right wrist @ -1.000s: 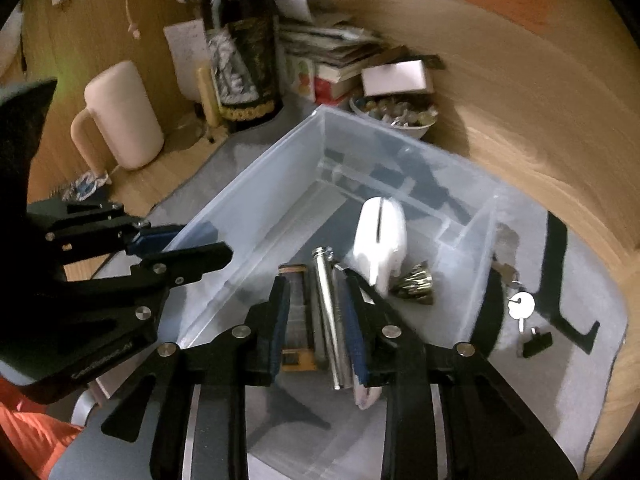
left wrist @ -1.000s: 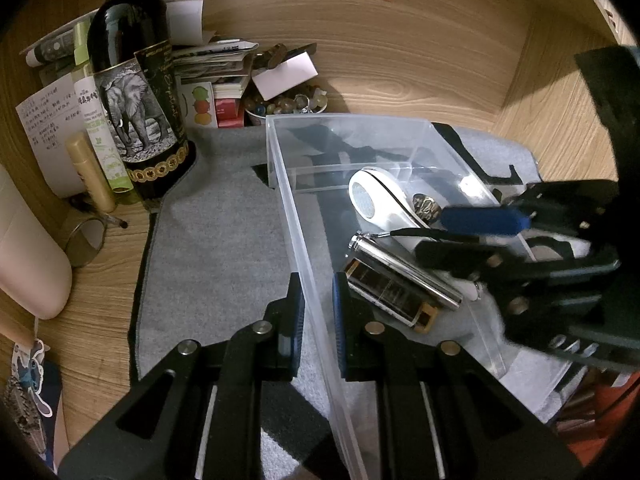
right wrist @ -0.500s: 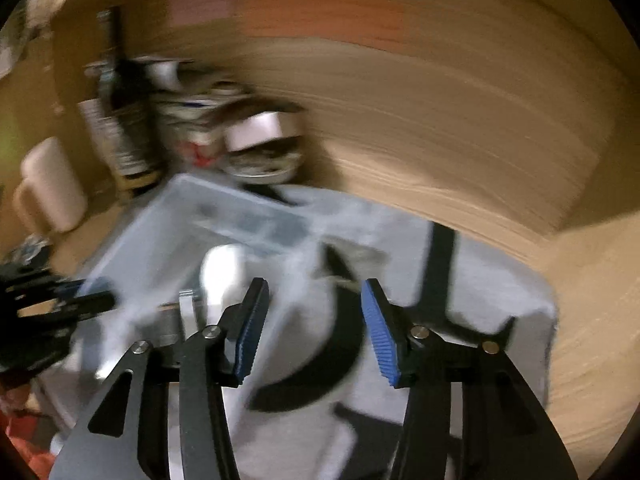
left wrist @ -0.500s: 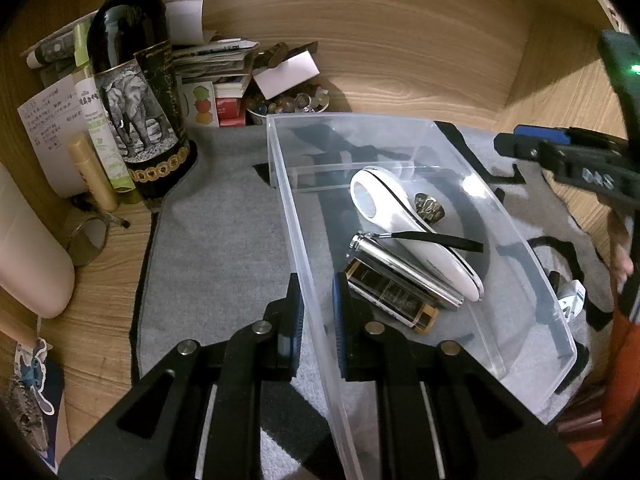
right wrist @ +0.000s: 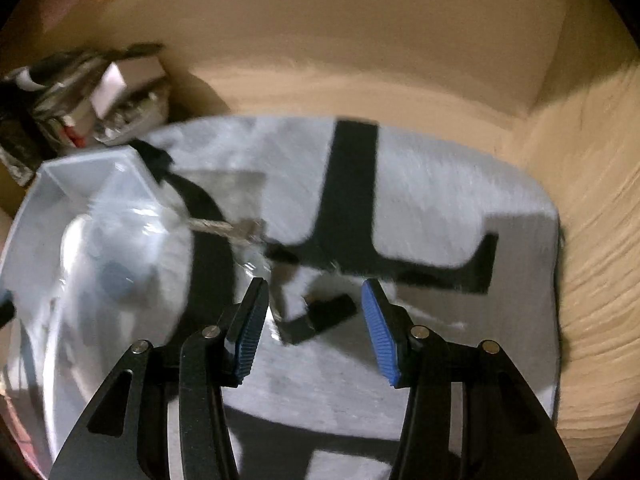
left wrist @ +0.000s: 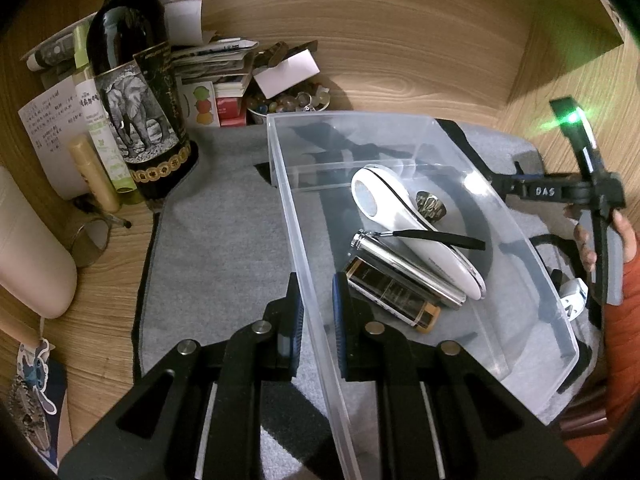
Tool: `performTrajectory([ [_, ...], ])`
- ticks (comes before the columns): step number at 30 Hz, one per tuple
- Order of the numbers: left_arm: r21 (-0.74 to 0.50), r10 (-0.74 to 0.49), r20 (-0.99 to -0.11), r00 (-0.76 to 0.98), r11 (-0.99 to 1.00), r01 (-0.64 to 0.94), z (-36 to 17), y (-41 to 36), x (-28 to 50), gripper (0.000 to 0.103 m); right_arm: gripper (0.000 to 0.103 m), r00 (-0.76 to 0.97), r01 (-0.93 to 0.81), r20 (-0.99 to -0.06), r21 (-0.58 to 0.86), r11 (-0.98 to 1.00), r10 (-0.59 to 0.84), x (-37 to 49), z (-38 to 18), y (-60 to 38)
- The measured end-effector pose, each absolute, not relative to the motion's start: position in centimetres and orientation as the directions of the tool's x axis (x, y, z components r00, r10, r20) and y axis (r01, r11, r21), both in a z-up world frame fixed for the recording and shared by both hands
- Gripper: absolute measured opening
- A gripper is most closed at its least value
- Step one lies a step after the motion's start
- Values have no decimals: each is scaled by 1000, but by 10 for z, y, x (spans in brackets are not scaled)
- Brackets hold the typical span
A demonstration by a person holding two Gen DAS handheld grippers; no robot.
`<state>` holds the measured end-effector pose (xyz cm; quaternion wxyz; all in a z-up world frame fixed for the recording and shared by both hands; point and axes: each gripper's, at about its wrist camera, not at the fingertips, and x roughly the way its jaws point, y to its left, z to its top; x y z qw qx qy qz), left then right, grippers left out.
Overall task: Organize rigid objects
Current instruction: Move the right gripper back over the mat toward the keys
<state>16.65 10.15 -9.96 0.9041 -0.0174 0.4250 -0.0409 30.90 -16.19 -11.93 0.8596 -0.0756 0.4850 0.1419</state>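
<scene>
Four objects in clear bin (left wrist: pixel 400 128), left wrist view only

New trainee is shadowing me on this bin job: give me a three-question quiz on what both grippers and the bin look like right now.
1. True or false: the left gripper clamps the near wall of the clear bin.
2. Which lies in the bin? A) the wine bottle B) the silver flashlight C) the bowl of beads
3. Fill in: the right gripper is ____ and hovers over the grey mat.

Key: 1 true; 2 B; 3 open.
</scene>
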Motion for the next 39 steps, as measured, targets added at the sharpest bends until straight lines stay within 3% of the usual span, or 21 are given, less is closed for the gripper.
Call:
performTrajectory([
  [11,-65,-88,-767,636,996,59,-99,102,166,13,46,472,-330,-870,-23,944,143,305,-139,-161],
  [12,-65,-88,-767,635,996,60,-99,102,167,13,43,475,-331,-868,-23,943,146,306,-139,-162],
  [14,-65,-88,-768,635,996,60,-99,102,167,13,27,481,-339,-864,-23,941,152,303,-138,-160],
  [15,-66,-89,-768,635,996,60,-99,102,167,13,25,479,-344,-864,-21,939,156,301,-137,-160],
  [24,-65,-89,-768,635,996,60,-99,101,167,13,25,511,-345,-840,-4,939,184,284,-116,-162],
  [39,-64,-88,-768,635,996,60,-99,101,167,13,25,654,-474,-685,-40,879,321,232,-29,-120],
])
